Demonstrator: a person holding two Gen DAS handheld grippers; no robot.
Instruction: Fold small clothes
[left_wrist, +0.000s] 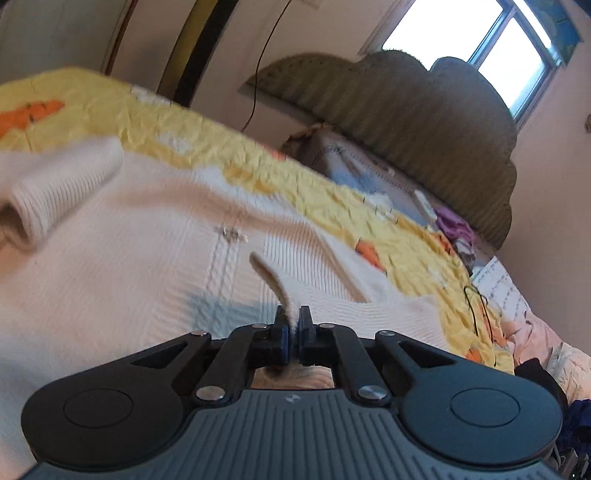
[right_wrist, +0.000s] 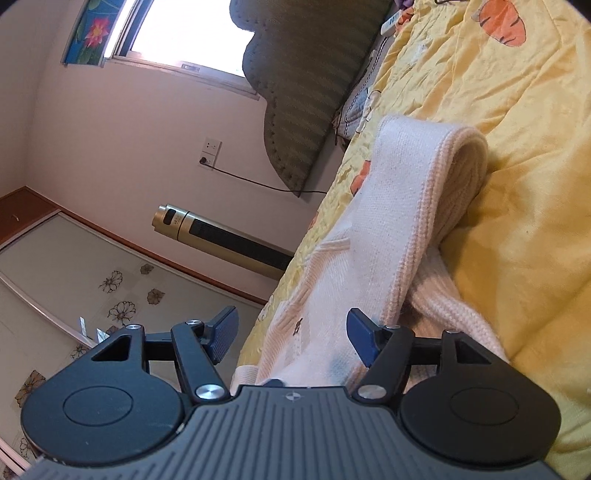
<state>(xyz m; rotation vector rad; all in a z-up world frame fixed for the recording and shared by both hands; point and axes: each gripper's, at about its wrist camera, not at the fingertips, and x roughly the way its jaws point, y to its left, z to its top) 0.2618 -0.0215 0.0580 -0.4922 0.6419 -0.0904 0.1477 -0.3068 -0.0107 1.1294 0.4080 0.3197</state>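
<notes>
A small cream knitted sweater lies on a yellow bedspread. Its ribbed cuff lies at the left. My left gripper is shut on an edge of the sweater, and a strip of knit rises between its fingers. In the right wrist view the same sweater lies folded over itself on the bedspread. My right gripper is open, its jaws wide apart on either side of the sweater's near end, with nothing held.
A green padded headboard and pillows stand at the bed's far end, with purple cloth nearby. A window, a wall socket with a cord, a gold tower heater and a wardrobe stand beside the bed.
</notes>
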